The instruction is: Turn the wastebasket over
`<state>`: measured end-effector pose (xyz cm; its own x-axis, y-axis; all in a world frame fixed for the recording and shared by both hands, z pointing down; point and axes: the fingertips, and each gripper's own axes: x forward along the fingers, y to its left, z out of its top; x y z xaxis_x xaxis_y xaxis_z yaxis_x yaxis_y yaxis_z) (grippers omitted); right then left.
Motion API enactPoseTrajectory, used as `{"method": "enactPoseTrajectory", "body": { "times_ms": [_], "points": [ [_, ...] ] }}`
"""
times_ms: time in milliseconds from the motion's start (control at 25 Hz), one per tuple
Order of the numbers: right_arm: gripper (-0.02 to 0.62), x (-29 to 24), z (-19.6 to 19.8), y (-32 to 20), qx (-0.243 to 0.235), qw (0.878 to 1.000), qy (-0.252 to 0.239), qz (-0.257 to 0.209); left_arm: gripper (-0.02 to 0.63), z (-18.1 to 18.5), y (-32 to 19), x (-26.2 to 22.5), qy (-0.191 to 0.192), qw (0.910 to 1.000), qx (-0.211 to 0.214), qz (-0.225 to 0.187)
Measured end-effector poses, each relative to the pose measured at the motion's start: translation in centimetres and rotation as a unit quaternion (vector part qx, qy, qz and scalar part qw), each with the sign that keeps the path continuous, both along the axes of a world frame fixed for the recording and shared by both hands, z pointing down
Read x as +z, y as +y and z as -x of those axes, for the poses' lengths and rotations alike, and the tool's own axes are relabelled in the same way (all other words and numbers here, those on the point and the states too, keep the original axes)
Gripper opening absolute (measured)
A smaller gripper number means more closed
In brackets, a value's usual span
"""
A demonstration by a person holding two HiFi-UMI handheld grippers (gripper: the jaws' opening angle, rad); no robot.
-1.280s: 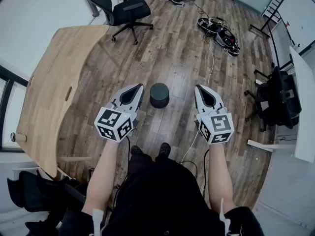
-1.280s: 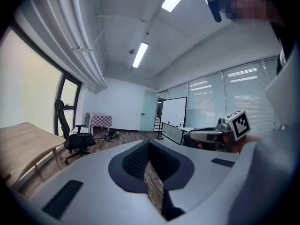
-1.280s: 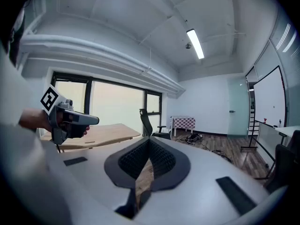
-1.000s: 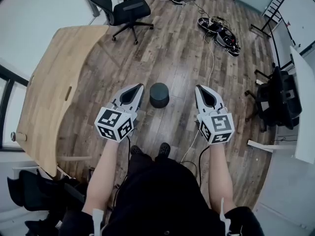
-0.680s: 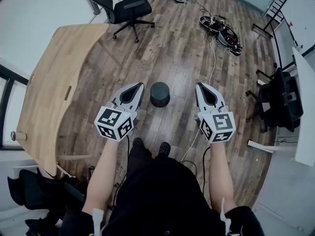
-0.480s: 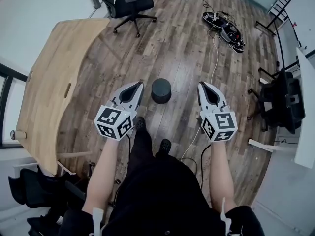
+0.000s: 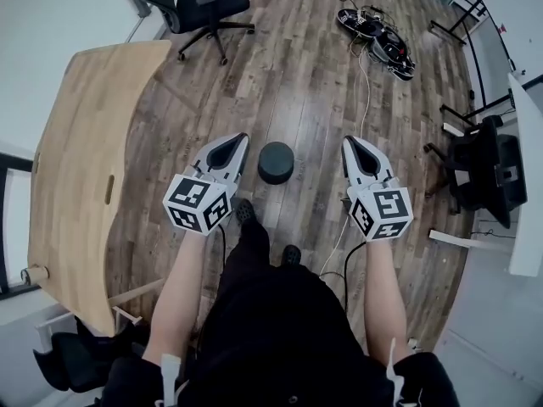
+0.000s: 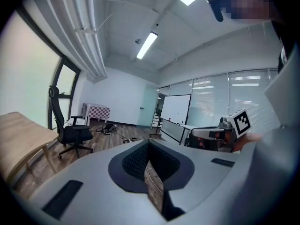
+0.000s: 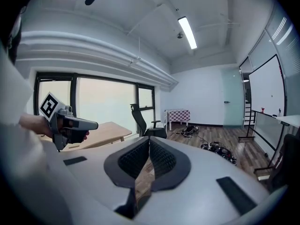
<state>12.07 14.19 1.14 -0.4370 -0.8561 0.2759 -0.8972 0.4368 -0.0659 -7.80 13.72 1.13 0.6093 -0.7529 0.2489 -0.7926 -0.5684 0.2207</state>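
Note:
A small black round wastebasket (image 7: 276,162) stands on the wood floor, seen from above in the head view, its closed flat end facing up. My left gripper (image 7: 238,140) is held in the air to its left, shut and empty. My right gripper (image 7: 349,143) hangs on the other side of the wastebasket, also shut with nothing in it. Neither touches the wastebasket, which lies lower, between the two. In the left gripper view the jaws (image 8: 149,144) meet at the tips. The right gripper's jaws (image 9: 150,140) also meet, and the wastebasket is hidden from both gripper views.
A curved wooden desk (image 7: 76,159) runs along the left. A black office chair (image 7: 200,2) stands at the far left, another black chair (image 7: 485,170) at the right. A heap of cables and gear (image 7: 380,41) lies on the floor far ahead, with a white cable (image 7: 363,100) trailing from it.
The person has stepped forward: one foot now sits beside the wastebasket, and the room has slid down the head view. Both grippers kept their places on either side, still shut.

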Motion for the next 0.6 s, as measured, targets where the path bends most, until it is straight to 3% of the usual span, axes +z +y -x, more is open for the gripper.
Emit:
{"method": "enactPoseTrajectory", "body": {
  "times_ms": [360,600],
  "points": [
    [0.032,2.3,3.2,-5.5,0.046,0.998,0.007,0.034,0.016,2.3,-8.2,3.3,0.011,0.9973,0.064,0.036],
    [0.032,4.7,4.6,-7.4,0.043,0.997,0.007,0.07,0.017,2.7,-10.7,5.7,0.012,0.9951,0.07,0.068]
  ]
}}
